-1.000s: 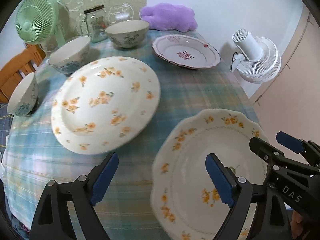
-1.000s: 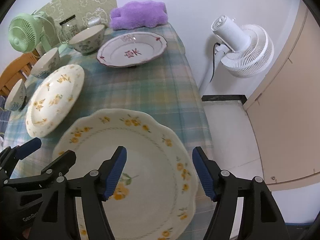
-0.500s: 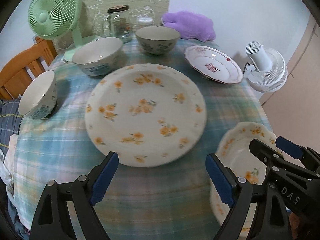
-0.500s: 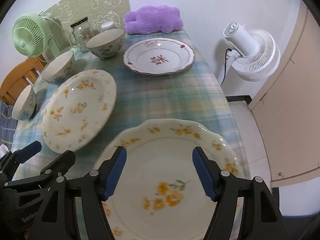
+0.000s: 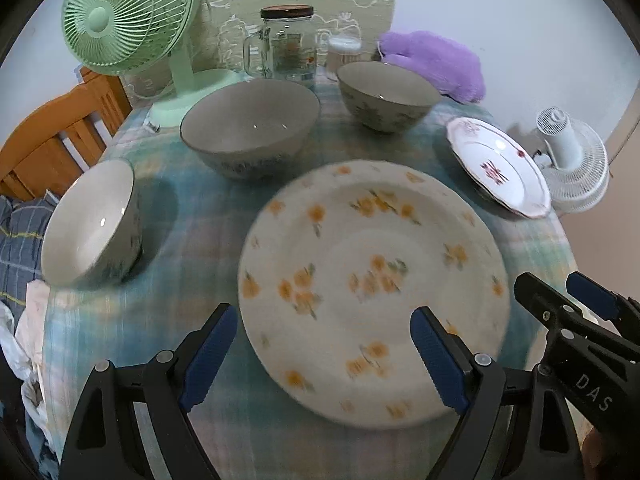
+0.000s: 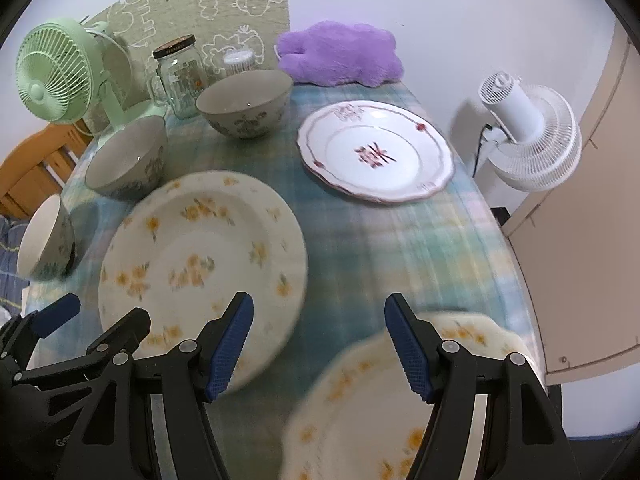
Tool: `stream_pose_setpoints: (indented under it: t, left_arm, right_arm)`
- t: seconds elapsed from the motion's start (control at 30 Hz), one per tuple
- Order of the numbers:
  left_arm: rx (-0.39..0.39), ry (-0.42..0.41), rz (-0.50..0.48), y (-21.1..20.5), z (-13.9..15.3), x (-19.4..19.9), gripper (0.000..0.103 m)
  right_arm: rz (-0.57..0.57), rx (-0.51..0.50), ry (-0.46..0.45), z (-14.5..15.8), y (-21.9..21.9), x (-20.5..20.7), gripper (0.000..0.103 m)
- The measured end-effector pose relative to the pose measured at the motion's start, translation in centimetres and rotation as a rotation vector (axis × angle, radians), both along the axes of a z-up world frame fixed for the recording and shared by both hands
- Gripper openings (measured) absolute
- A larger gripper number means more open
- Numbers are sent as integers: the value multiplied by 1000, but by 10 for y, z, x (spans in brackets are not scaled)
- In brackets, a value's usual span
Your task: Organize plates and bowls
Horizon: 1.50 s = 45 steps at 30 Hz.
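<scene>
— So, what's on the table (image 6: 400, 248)?

— Three plates and three bowls, on a pale blue-green checked cloth. Nearest the left claw (image 5: 324, 354) lies a round cream plate (image 5: 372, 284) scattered with orange flowers, flat and blurred. Just below the right claw (image 6: 318, 344), at the near edge, sits a scalloped plate (image 6: 360, 408) with the same orange flowers. Farther back on the right is a white plate (image 6: 376, 152) with a red rim line and a red mark in its middle.

— And the bowls?

— All grey-white with dark floral sides. One large bowl (image 5: 250, 132) stands behind the round plate, a second bowl (image 5: 386, 94) beside it to the right, and a small bowl (image 5: 92, 222) well apart on the left edge.

— Are the claws holding anything?

— No. Both stand released, blue pads spread wide over the plates with nothing between them.

— What has changed from a second ago?

— Both views have slid left across the table. The scalloped plate filled the right claw's view then; now only its upper part shows. The round plate has come under the left claw.

— Around the table?

— A green fan (image 5: 128, 16), a glass jar (image 5: 286, 42), a purple plush (image 6: 340, 54) and a white fan (image 6: 532, 136) off the right side.
</scene>
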<state>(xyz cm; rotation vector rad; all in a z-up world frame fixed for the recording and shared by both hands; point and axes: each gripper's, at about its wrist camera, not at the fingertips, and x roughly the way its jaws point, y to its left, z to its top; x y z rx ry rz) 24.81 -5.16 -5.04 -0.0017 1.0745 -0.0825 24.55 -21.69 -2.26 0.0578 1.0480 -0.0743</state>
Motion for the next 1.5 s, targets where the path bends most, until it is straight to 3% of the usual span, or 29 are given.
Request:
stream_pose_setpoints:
  t: [0.17,0.33,0.73,0.97,1.5]
  left_arm:
    - [24,-12,-4,6,-7,25,88]
    - [21,29,-8,7,-26,46,82]
    - [36,49,-26,3,-41,49,78]
    - [44,56,-18,8,-40,41,78]
    - [71,104,-44,35,-41,-24,75]
  right_arm:
    - [10,8,-7,-8,9,30,72]
    - [32,40,18,-24,15,55,72]
    - [52,36,71,-53,27,74,71]
    - [53,38,80,-50,32,66,71]
    - [121,28,130,-48,64,2,70]
